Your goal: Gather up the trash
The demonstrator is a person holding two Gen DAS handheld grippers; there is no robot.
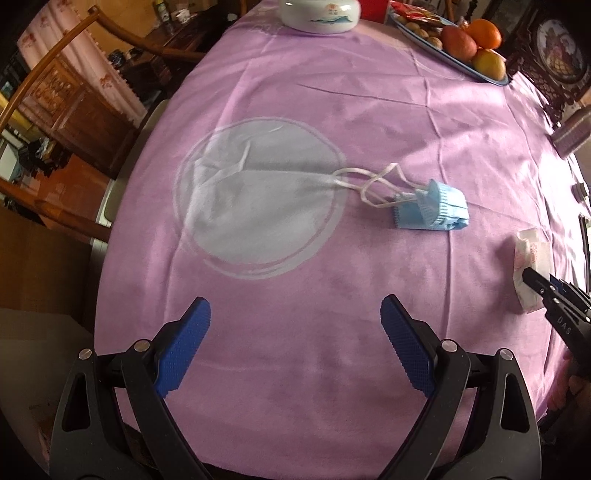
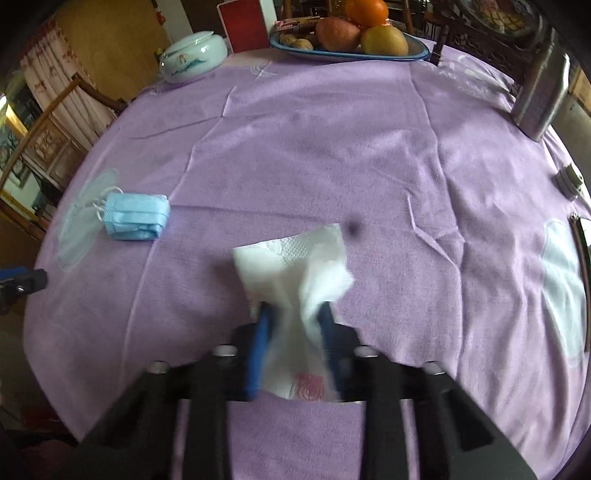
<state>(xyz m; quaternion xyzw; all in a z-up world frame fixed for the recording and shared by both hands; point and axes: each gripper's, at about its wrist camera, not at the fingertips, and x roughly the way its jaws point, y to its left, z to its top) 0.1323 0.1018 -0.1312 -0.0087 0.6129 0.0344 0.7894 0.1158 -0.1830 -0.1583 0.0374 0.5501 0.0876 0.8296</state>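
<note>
While the right gripper (image 2: 295, 314) is clamped on the white tissue (image 2: 295, 266) near the tablecloth's near edge, we judge the folded blue face mask (image 1: 430, 210), long axis crosswise, ahead-right of the wide-apart, empty left gripper (image 1: 295, 317).

The right claw (image 2: 293, 314) sits at six o'clock, its blue fingers (image 2: 258, 343) pinched on a crumpled white tissue (image 2: 291, 266) that rests on the purple tablecloth (image 2: 332, 147) covering the desk. At nine o'clock lies a folded blue face mask (image 2: 136, 216), well apart from the tissue. Toward eleven o'clock stands a lidded white porcelain jar (image 2: 194, 55). At twelve o'clock a blue fruit plate (image 2: 351, 55) holds an orange (image 2: 367, 10), an apple (image 2: 338, 33) and walnuts (image 2: 303, 42). The tip of the left claw (image 2: 22, 282) shows at the nine o'clock edge.
</note>
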